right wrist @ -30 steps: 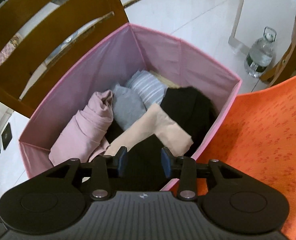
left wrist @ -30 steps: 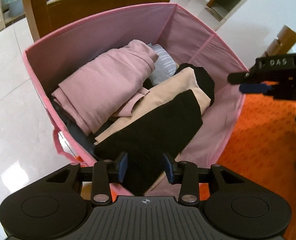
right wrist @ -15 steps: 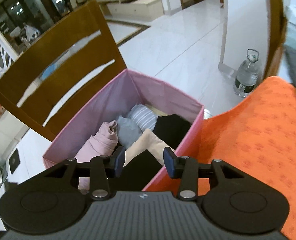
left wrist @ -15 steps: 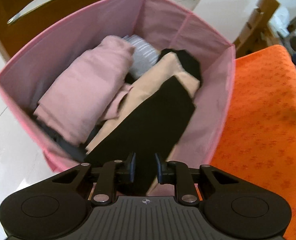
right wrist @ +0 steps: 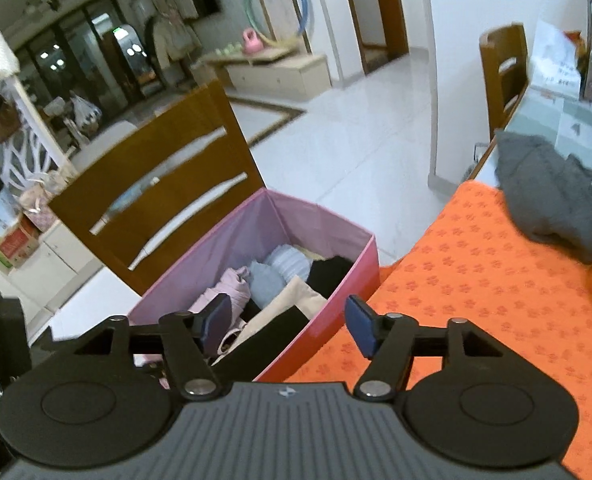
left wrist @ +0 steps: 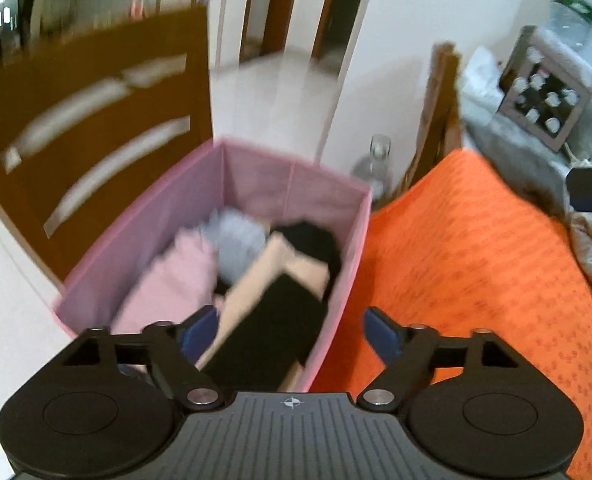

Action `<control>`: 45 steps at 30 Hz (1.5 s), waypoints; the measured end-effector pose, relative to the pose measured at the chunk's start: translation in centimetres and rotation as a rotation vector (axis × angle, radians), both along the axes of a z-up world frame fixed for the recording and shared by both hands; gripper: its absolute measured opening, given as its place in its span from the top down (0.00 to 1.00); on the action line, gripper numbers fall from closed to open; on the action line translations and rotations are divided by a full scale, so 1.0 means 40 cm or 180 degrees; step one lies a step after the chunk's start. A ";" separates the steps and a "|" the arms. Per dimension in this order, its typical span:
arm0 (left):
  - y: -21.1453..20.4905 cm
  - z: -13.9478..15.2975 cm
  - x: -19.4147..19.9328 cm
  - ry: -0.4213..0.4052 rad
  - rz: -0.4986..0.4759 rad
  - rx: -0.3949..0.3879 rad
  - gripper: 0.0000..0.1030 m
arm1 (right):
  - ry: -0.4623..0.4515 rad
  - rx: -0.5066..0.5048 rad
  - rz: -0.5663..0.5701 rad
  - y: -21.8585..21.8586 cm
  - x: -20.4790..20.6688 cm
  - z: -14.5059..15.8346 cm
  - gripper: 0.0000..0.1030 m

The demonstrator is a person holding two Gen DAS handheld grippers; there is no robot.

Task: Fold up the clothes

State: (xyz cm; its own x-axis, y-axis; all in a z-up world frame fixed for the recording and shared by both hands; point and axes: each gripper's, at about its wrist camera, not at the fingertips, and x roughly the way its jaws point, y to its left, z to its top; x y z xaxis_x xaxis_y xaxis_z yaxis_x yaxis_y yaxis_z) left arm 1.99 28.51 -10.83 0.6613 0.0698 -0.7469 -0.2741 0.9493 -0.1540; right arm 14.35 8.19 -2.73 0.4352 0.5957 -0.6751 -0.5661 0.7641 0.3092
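A pink fabric bin holds folded clothes: a black garment on a beige one, a pink one, and grey striped pieces. My left gripper is open and empty above the bin's near edge. My right gripper is open and empty, raised above the bin's near corner. Unfolded grey clothes lie on the orange tablecloth at the far right.
A wooden chair stands behind the bin. A water bottle stands on the floor by the wall. Another wooden chair stands at the table's far end. A box of small cups sits beyond the clothes.
The left gripper opened wide, let go of the black garment in the bin, and lifted away. The right gripper opened wider and rose, turning toward the table.
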 end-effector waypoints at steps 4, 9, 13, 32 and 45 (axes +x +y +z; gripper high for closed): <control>-0.088 0.116 -0.053 -0.0389 0.0114 0.0283 0.06 | -0.0254 0.0188 0.0101 -0.097 -0.064 0.058 0.15; -0.219 0.257 -0.114 -0.0783 0.0307 0.0552 0.00 | -0.0529 0.0356 0.0154 -0.242 -0.137 0.126 0.02; -0.340 0.344 -0.135 -0.0890 0.0253 0.0730 0.00 | -0.0715 0.0383 0.0121 -0.363 -0.196 0.180 0.00; -0.751 0.506 -0.108 -0.1274 -0.0297 0.0747 0.00 | -0.1038 -0.0187 -0.1056 -0.840 -0.437 0.284 0.00; -0.867 0.410 -0.055 -0.0464 -0.1176 0.0424 0.00 | -0.0771 -0.0610 -0.1782 -0.871 -0.434 0.164 0.00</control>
State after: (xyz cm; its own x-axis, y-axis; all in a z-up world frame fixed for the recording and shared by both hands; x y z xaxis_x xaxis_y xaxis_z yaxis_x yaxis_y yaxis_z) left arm -0.20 -6.18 5.57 0.7580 -0.1023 -0.6442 0.1042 0.9939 -0.0353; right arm -3.01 -26.67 3.84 0.7991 0.1124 -0.5906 -0.1019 0.9935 0.0511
